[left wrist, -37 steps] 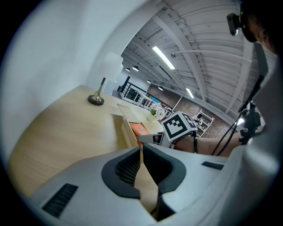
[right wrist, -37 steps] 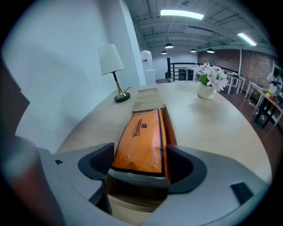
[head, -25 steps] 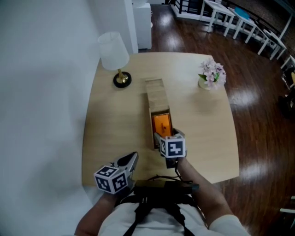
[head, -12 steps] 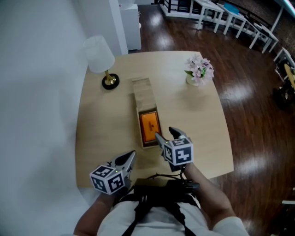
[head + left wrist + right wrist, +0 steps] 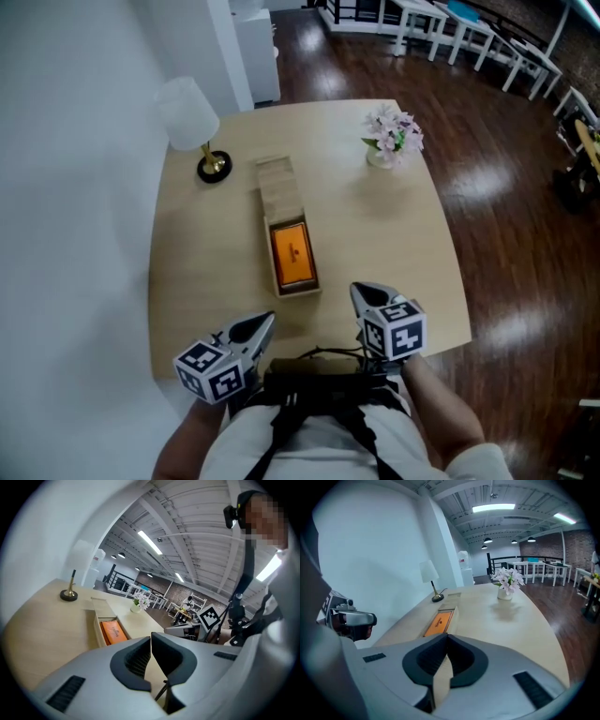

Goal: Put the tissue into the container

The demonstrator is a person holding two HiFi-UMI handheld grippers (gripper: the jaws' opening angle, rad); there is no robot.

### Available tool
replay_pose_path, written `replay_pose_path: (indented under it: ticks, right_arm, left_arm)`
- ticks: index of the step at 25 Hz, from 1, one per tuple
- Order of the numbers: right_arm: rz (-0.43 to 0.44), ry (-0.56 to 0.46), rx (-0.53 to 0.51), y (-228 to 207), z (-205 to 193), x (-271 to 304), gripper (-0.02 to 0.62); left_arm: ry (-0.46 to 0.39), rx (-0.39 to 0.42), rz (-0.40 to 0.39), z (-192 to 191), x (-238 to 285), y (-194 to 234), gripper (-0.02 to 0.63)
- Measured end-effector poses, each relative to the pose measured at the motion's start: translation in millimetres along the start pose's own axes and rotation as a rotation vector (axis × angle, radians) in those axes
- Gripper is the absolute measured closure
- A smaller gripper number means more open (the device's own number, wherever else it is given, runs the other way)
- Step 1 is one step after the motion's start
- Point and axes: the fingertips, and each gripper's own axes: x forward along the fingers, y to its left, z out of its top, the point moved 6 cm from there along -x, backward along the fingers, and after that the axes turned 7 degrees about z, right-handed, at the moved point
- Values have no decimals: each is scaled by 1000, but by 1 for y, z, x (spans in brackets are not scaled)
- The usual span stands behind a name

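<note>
The tissue pack (image 5: pixel 292 255) is seen orange, the container (image 5: pixel 277 183) and table (image 5: pixel 375 234) pale wood. Black-and-white square markers are shown on the left gripper (image 5: pixel 266 322) and right gripper (image 5: pixel 362 292). The flowers (image 5: pixel 394 129) are seen pink, the lampshade (image 5: pixel 186 112) white.

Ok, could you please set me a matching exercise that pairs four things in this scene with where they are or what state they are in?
Things:
1. lamp
2. flowers
3. orange tissue pack
4. right claw

Places or states:
A. shut, with nothing between its jaws
B. lying in the wooden container
C. at the far left corner of the table
D. near the table's far right corner

Pairs: 1-C; 2-D; 3-B; 4-A.
</note>
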Motion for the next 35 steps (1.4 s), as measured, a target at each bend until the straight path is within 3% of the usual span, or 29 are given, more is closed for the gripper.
replay_pose_path:
  ticks: [7, 15, 35]
  right_arm:
    - [25, -21, 89, -2, -24, -35, 595]
    - [20, -42, 54, -4, -27, -56, 595]
    - [50, -34, -38, 9, -19, -56, 595]
  left_arm:
    - [53, -14, -19, -16, 6, -15, 606]
    - [85, 40, -21, -16, 15, -28, 606]
    - [106, 53, 5, -17, 15, -29, 606]
